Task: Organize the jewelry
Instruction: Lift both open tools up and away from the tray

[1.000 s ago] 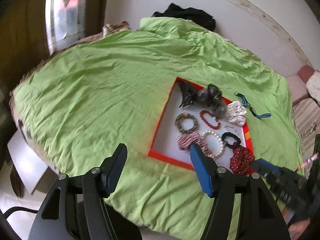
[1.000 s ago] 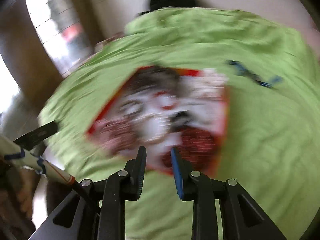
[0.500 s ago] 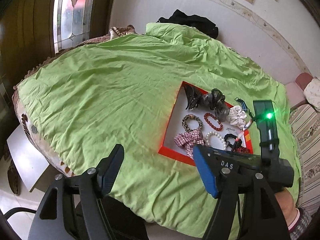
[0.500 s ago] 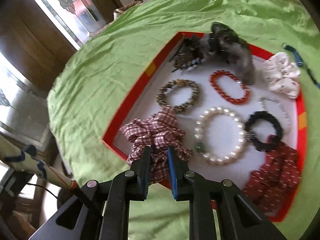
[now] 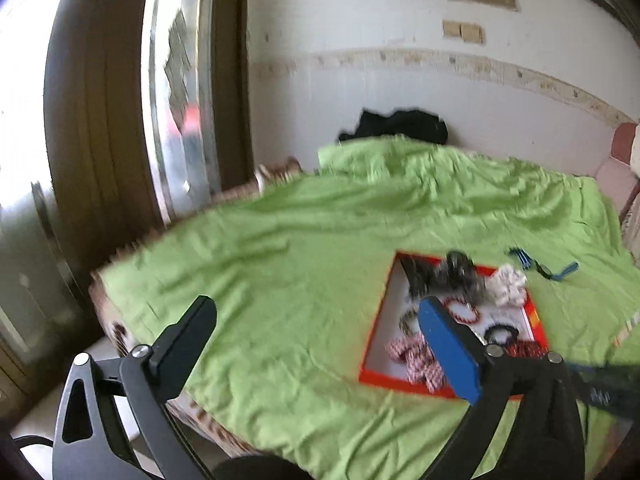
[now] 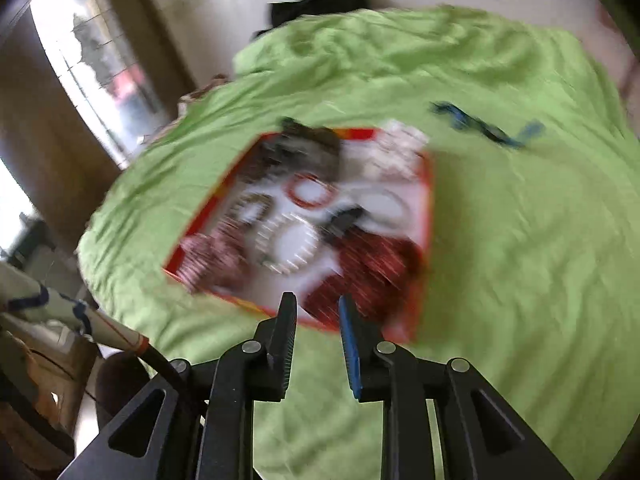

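A red-rimmed white tray (image 5: pixel 370 354) (image 6: pixel 208 216) lies on a green bedspread (image 5: pixel 280 264) (image 6: pixel 520 240). It holds several bracelets and scrunchies: a plaid scrunchie (image 5: pixel 412 356) (image 6: pixel 208 256), a pearl bracelet (image 6: pixel 290 248), a red bead bracelet (image 6: pixel 310 192), a dark red scrunchie (image 6: pixel 372 268) and a white scrunchie (image 5: pixel 508 286). A blue strap (image 5: pixel 540 266) (image 6: pixel 480 124) lies on the bedspread beyond the tray. My left gripper (image 5: pixel 316 326) is wide open and empty, above the bed left of the tray. My right gripper (image 6: pixel 318 312) is slightly open and empty, above the tray's near edge. Both views are blurred.
A black garment (image 5: pixel 396 126) (image 6: pixel 320 0) lies at the bed's far end by the white wall. A window and dark wooden frame (image 5: pixel 100 120) stand on the left. The bed's near-left edge (image 5: pixel 120 320) drops to the floor.
My right gripper has pulled back and up from the plaid scrunchie and its jaws have widened a little. My left gripper has tilted up, showing more wall. Both are moving.
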